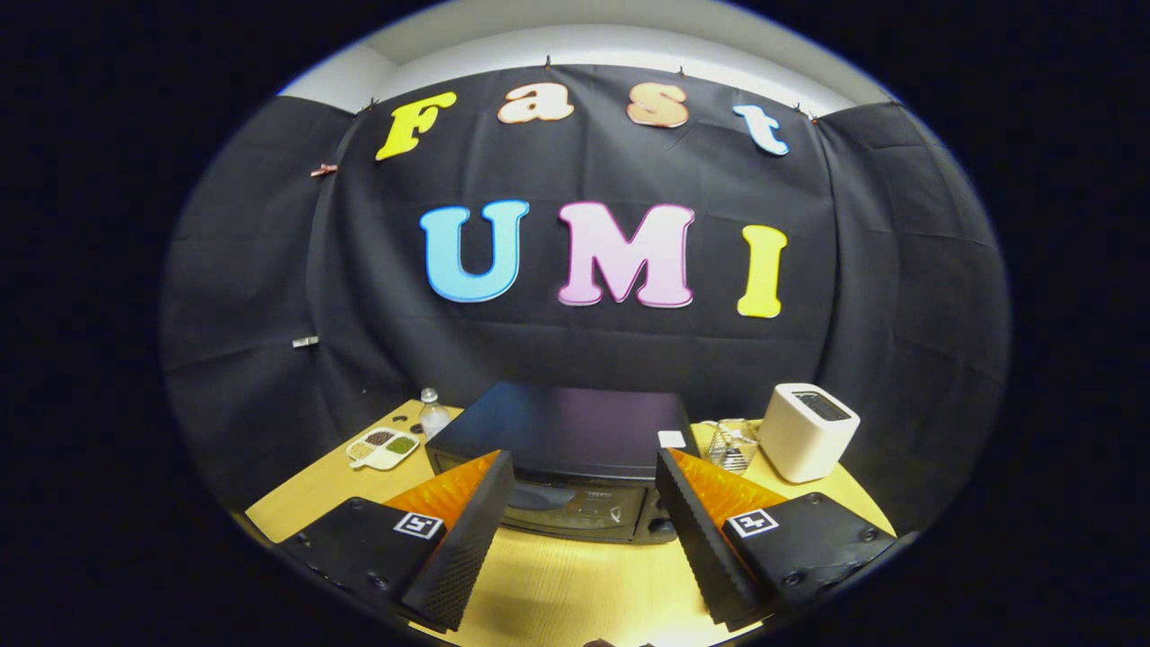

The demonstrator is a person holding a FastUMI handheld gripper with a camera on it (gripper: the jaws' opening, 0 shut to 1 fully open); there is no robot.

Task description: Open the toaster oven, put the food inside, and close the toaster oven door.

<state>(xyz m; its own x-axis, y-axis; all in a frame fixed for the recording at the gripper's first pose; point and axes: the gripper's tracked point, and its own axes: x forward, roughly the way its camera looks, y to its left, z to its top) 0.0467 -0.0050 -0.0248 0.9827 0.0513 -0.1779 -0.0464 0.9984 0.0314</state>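
A wooden table (pixel 557 584) carried everything. The oven (pixel 561 440) sat on it just ahead of the spread fingers, door closed. Beyond the left finger lay a tray (pixel 384 447) and a bottle (pixel 434 413); beyond the right finger stood a glass (pixel 732 445) and a white toaster (pixel 807 431).

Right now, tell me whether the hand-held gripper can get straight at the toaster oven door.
Probably yes. The hand-held gripper is open, and the toaster oven door sits just ahead between its fingers, shut, with only bare table between.
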